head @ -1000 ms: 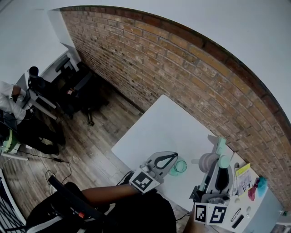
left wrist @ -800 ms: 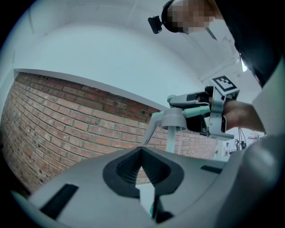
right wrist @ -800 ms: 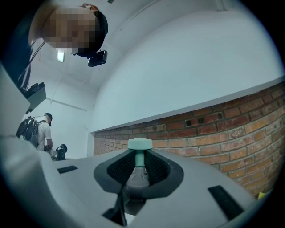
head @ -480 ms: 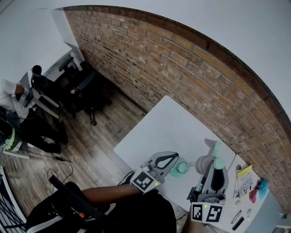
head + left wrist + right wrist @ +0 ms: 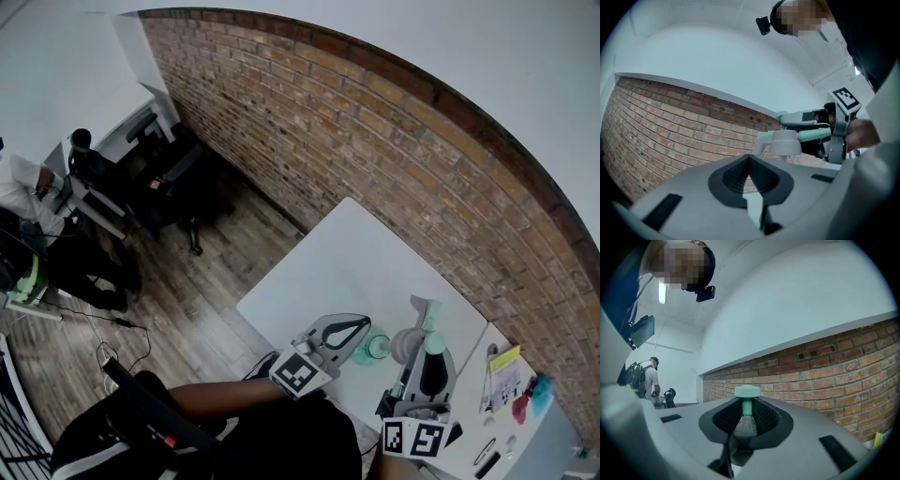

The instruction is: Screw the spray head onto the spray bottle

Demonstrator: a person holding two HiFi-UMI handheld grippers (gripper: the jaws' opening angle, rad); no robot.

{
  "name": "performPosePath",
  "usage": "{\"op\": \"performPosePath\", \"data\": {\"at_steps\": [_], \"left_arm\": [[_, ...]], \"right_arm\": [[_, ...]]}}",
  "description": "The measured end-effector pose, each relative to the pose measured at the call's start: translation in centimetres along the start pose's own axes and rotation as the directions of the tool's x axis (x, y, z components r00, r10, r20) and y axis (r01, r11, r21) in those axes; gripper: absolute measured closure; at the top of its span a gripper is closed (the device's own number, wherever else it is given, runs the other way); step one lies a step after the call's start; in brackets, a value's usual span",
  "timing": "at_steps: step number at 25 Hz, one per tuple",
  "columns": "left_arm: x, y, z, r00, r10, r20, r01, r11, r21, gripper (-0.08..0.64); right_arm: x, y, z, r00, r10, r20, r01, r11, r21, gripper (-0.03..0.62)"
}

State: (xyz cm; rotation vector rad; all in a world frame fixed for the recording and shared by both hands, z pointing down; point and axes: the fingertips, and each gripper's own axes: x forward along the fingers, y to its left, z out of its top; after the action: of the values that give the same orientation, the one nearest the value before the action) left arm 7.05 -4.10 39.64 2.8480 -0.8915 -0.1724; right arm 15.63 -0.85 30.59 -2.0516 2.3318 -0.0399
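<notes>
A small clear green spray bottle (image 5: 373, 349) stands on the white table (image 5: 347, 253), right at the tips of my left gripper (image 5: 362, 324). That gripper is shut and its ribbed recess (image 5: 749, 158) is empty. Only a teal sliver shows under its jaws, so I cannot tell whether they touch the bottle. My right gripper (image 5: 427, 352) is shut on the grey spray head (image 5: 409, 343) with mint trigger and nozzle. It holds the head level, close beside the bottle's mouth. In the left gripper view the spray head (image 5: 786, 143) hangs just beyond the jaws. In the right gripper view its mint part (image 5: 747, 391) juts above the jaws.
A brick wall (image 5: 375, 141) runs along the table's far side. A second surface at the right holds a yellow card (image 5: 502, 366) and pink and teal items (image 5: 530, 394). Wooden floor, dark chairs (image 5: 173, 183) and a person at a desk (image 5: 19, 192) lie to the left.
My right gripper has come down and to the left with the spray head, closer to the bottle. The left gripper and bottle have stayed put.
</notes>
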Motion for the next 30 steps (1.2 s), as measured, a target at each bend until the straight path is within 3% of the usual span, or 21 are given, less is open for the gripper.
{"op": "performPosePath", "data": {"at_steps": [17, 20, 24, 30], "left_arm": [[-0.5, 0.4, -0.3, 1.000, 0.029, -0.003, -0.029, 1.000, 0.005, 0.561], [-0.8, 0.4, -0.6, 0.999, 0.022, -0.022, -0.021, 0.999, 0.048, 0.561], [-1.1, 0.4, -0.3, 0.999, 0.039, -0.005, -0.039, 0.999, 0.001, 0.561], [-1.4, 0.3, -1.2, 0.998, 0.014, -0.053, -0.009, 0.995, 0.103, 0.560]], "right_arm": [[-1.0, 0.6, -4.3, 0.998, 0.023, -0.053, -0.023, 1.000, -0.008, 0.525], [-1.2, 0.5, -4.9, 0.998, 0.019, -0.051, -0.020, 1.000, -0.016, 0.525], [-1.5, 0.5, -6.2, 0.998, 0.018, -0.058, -0.020, 0.999, -0.036, 0.525], [-1.8, 0.3, -8.0, 0.997, 0.003, -0.076, -0.006, 0.999, -0.046, 0.525]]}}
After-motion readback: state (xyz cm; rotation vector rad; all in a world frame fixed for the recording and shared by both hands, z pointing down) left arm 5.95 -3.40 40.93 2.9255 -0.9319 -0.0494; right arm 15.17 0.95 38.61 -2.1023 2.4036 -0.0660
